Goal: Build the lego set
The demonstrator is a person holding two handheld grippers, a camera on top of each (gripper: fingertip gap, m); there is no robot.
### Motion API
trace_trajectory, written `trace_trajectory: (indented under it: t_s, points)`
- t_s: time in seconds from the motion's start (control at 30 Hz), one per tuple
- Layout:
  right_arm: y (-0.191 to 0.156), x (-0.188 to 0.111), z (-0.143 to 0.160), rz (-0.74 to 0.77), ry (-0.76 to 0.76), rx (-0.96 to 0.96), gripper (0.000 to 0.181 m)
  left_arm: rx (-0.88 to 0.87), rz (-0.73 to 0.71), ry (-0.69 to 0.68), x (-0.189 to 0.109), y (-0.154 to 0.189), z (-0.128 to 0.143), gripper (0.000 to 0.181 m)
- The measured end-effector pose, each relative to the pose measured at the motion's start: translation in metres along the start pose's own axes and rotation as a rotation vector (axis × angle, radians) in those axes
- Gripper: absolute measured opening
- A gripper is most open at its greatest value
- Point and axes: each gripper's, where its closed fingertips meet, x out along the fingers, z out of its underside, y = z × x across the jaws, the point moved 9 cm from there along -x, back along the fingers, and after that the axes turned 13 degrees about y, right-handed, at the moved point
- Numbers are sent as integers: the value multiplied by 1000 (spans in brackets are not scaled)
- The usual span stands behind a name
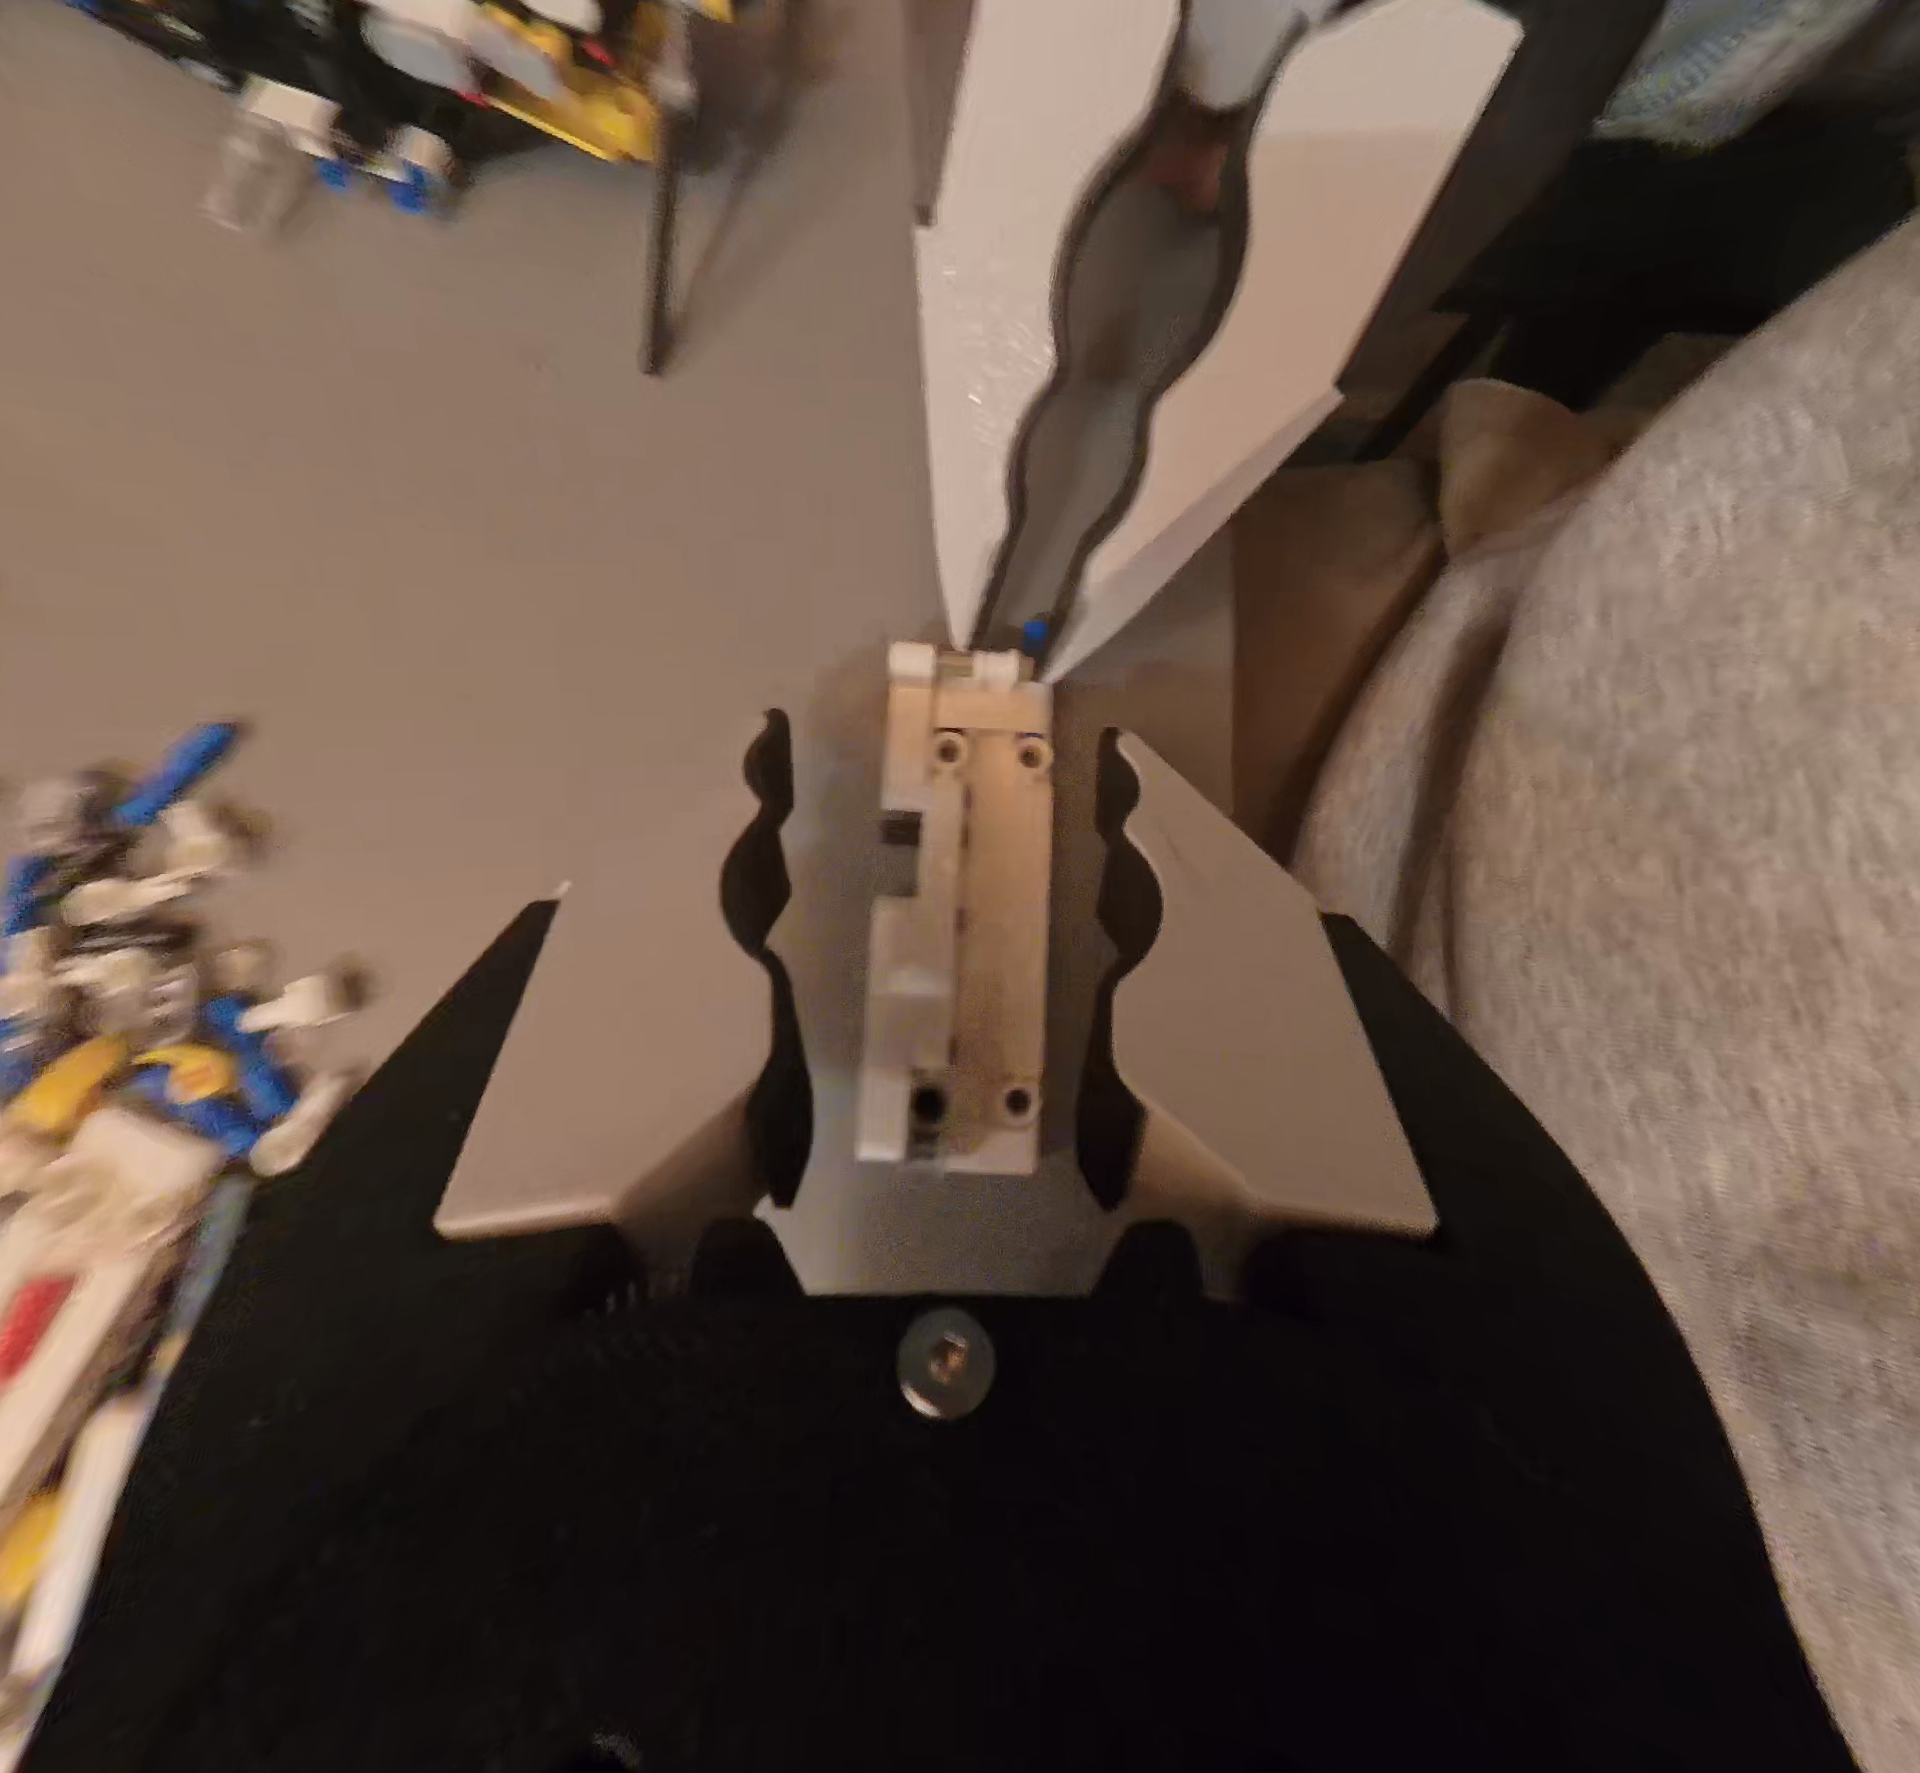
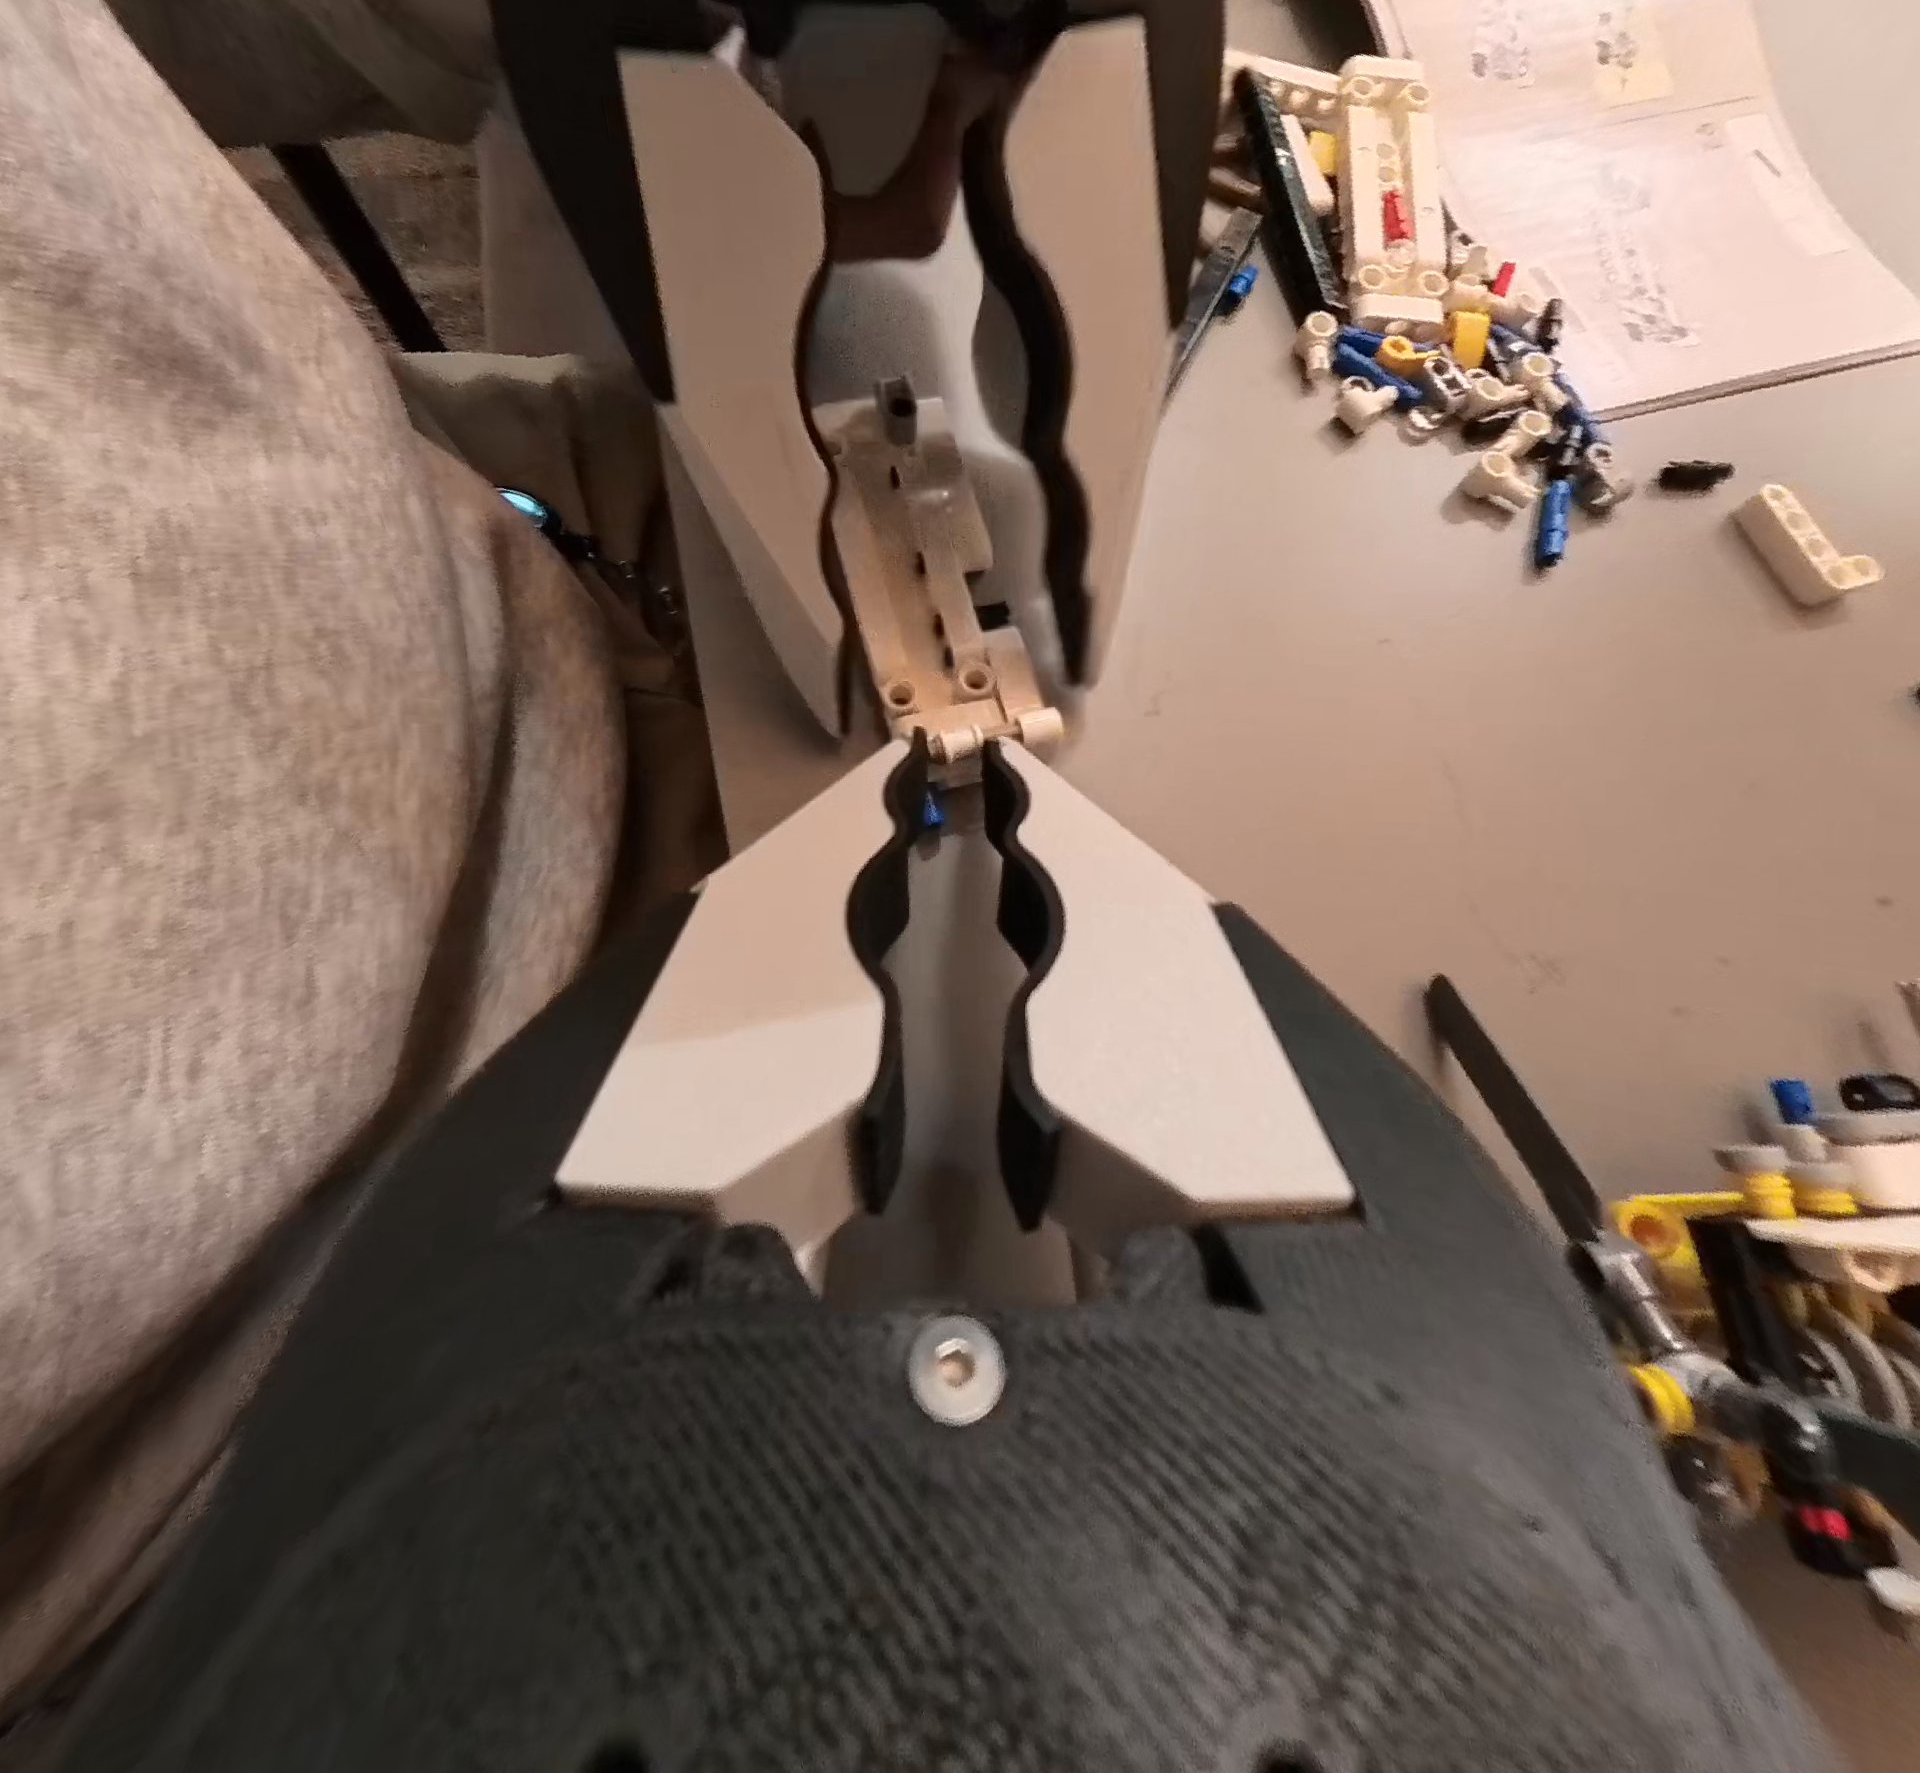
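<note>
Left gripper (image 1: 940, 736) holds a white Technic beam assembly (image 1: 961, 934) lengthwise between its fingers, above the grey table (image 1: 364, 528). Right gripper (image 2: 951, 767) meets it tip to tip, fingers nearly closed, pinching a small connector with a blue pin (image 2: 932, 809) at the assembly's end. Loose parts pile (image 2: 1455, 373) lies beside an open instruction booklet (image 2: 1621, 165); a partly built model (image 1: 416, 9) sits well apart.

The left gripper (image 1: 943, 736) points toward twelve o'clock with jaws parted around a white piece, while the right gripper (image 2: 954, 767), tip to tip opposite, pinches that piece's end.
</note>
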Motion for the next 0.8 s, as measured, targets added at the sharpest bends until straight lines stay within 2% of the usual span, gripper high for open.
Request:
trace_trajectory:
  t_s: [0.07, 0.17, 0.4, 0.5, 0.57, 0.63, 0.7, 0.8]
  points:
    - [2, 1, 0, 21, -9, 6, 11, 6, -82, 50, -15, -9, -8, 61]
    - [4, 1, 0, 50, -7, 8, 24, -74, -99, 149, -39, -19, -11, 62]
    - [4, -20, 9, 113, 11, 44, 50, -283, -216, 386, -71, -24, 13, 59]
    - [4, -24, 9, 197, 42, 38, 54, -329, -281, 485, -76, -19, 28, 55]
    - [7, -25, 9, 319, 49, 7, 59, -375, -270, 598, -84, -15, 28, 54]
    - [8, -26, 9, 418, 52, -25, 54, -395, -300, 705, -91, -14, 28, 48]
    - [7, -28, 9, 470, 64, -55, 50, -423, -307, 740, -94, -17, 29, 48]
    - [3, -28, 9, 474, 82, -96, 30, -426, -255, 853, -97, -17, 29, 45]
